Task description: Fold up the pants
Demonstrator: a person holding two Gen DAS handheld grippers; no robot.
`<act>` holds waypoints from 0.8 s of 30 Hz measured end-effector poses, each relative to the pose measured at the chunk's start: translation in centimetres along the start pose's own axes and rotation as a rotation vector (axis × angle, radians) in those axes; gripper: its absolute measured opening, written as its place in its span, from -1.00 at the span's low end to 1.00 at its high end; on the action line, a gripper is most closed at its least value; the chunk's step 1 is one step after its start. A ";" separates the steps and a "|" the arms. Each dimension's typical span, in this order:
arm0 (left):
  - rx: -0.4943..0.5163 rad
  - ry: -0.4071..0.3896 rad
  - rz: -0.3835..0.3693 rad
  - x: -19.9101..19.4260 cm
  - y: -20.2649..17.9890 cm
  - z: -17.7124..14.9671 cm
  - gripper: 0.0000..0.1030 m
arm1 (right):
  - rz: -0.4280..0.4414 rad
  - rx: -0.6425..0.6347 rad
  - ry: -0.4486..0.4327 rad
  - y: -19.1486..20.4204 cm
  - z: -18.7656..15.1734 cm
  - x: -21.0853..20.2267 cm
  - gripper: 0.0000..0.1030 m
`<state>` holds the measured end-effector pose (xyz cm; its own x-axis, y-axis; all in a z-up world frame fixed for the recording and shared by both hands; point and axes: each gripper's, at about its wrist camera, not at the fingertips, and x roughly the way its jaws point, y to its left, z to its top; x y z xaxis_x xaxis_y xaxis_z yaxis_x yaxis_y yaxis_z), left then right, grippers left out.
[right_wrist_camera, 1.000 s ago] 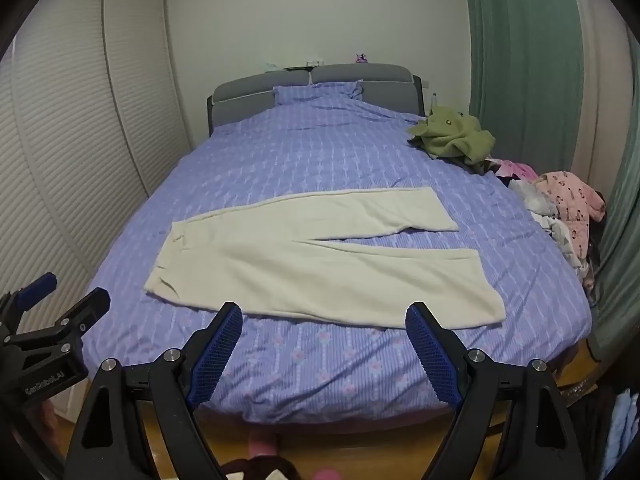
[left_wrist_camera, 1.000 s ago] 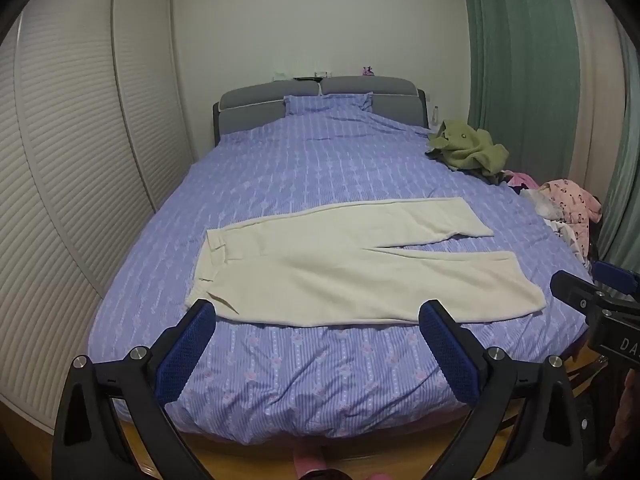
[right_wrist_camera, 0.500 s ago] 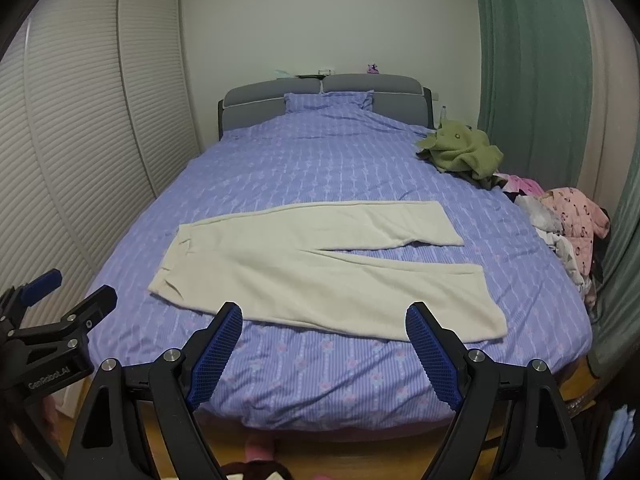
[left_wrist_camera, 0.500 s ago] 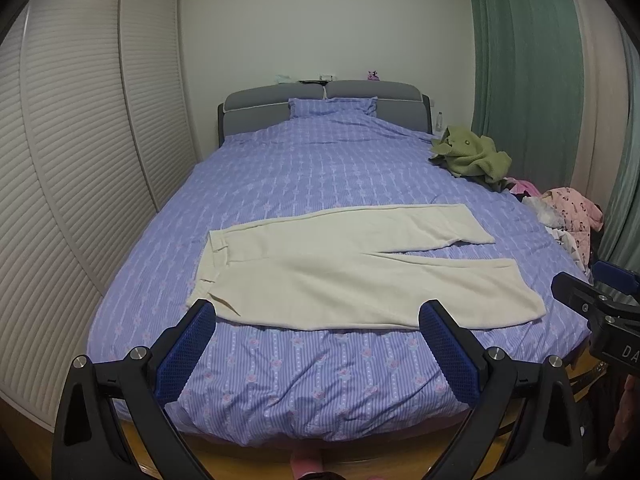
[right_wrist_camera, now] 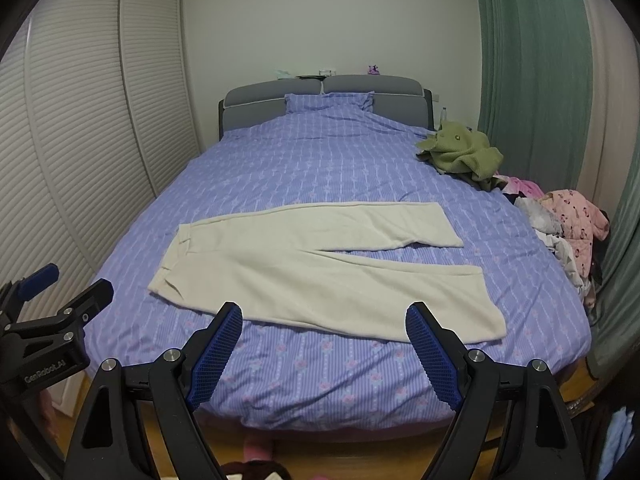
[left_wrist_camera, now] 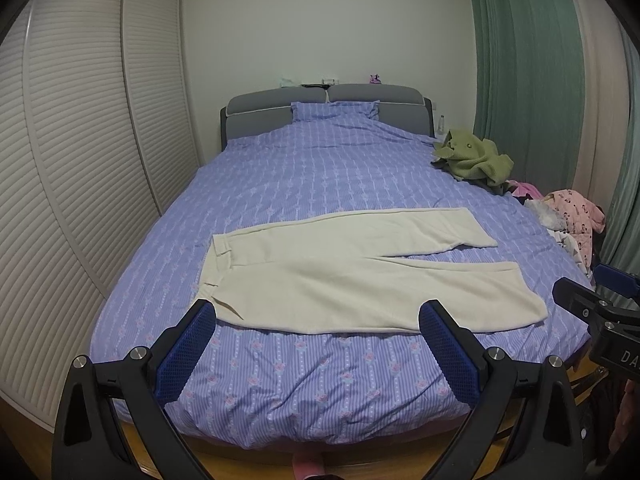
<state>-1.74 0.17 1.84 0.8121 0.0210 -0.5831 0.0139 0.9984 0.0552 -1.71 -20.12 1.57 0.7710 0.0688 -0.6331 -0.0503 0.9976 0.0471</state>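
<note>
Pants (left_wrist_camera: pixel 360 276) lie flat across foot of bed (left_wrist_camera: pixel 320 384), waistband to the left, two legs splayed apart to the right; nothing folded yet. Left gripper (left_wrist_camera: pixel 316 344) and right gripper (right_wrist_camera: pixel 324 344) both hover short of the near edge, jaws spread wide, holding nothing. Judgement: for a clean first fold, pinch near leg at waistband corner and at hem together, lift evenly, lay it onto far leg with edges matched. Fabric: cream, thick, soft-looking, few wrinkles; likely drapes heavily.
</note>
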 end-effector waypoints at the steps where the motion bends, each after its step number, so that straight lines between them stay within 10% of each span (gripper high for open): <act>1: 0.000 0.001 0.001 0.0 0.1 0.1 1.00 | 0.000 0.000 0.000 0.0 0.0 0.0 0.65; 24: 0.001 -0.004 0.003 0.2 0.3 0.8 1.00 | 0.003 -0.002 -0.006 -0.1 0.1 0.2 0.65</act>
<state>-1.07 0.44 2.39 0.8147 0.0234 -0.5794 0.0124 0.9982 0.0579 -1.49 -20.18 1.52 0.7746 0.0721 -0.6283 -0.0544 0.9974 0.0474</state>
